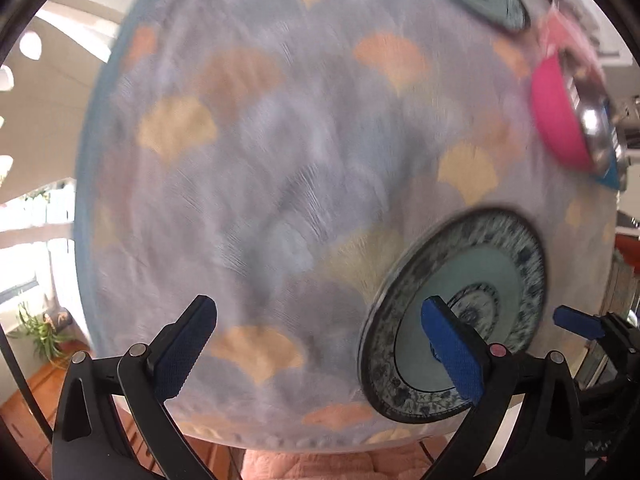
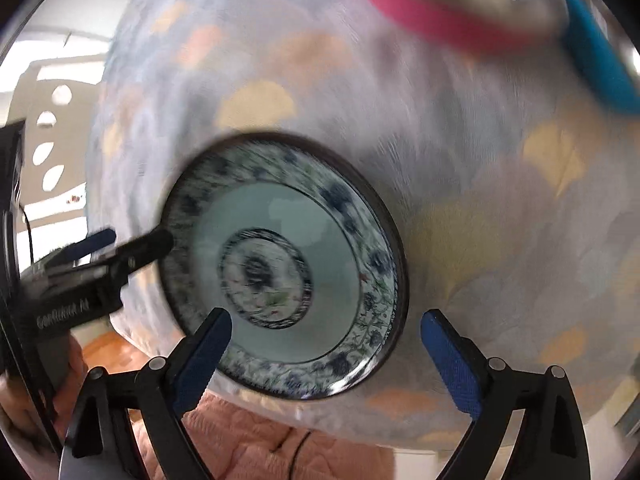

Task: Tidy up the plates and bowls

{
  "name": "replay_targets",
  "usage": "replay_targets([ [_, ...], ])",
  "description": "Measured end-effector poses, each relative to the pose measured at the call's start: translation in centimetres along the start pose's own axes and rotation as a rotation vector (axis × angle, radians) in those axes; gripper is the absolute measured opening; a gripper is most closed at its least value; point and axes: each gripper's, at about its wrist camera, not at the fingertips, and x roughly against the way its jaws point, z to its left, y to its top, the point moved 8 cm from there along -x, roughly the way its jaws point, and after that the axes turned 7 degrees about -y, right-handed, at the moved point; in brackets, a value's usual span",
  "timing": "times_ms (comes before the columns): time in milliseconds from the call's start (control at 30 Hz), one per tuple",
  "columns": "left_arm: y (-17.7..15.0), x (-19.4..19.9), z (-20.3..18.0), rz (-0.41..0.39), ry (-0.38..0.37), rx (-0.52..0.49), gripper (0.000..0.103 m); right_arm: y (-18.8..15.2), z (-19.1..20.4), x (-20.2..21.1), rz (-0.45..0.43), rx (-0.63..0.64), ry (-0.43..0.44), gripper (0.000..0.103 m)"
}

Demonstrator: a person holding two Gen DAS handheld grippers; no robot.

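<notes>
A patterned plate (image 2: 286, 268) lies flat on the cloth-covered surface (image 2: 480, 208), directly below the right tool (image 2: 326, 346), its spread fingers empty. The left tool (image 1: 320, 340), also released and empty, hangs beside the plate's left rim.

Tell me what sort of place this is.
Probably a home dining area: a round table under a patterned tablecloth, set with a blue-and-white plate and stacked bowls. A potted plant stands on the wooden floor near bright windows.
</notes>
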Motion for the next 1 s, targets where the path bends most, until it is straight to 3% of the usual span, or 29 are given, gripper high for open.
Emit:
replay_targets([
  [233,5.5,6.4,2.5,-0.129,-0.008,0.074,0.102,5.8,5.5,9.4,-0.118,0.237,-0.003,0.095],
  [533,12.7,10.7,2.8,-0.234,-0.021,0.169,0.102,15.9,6.9,16.8,-0.238,0.327,-0.025,0.095],
  [767,17.8,10.6,0.3,-0.257,-0.013,0.205,0.101,25.9,2.7,16.7,-0.288,0.242,-0.056,0.095],
  [900,20.6,9.2,-1.6,-0.247,0.002,0.207,0.101,29.7,-0.3,14.4,-0.281,0.186,-0.051,0.095],
  [1000,21.9,7.1,-3.1,-0.211,0.003,0.212,0.101,31.7,-2.9,12.3,-0.266,0.09,-0.036,0.088],
])
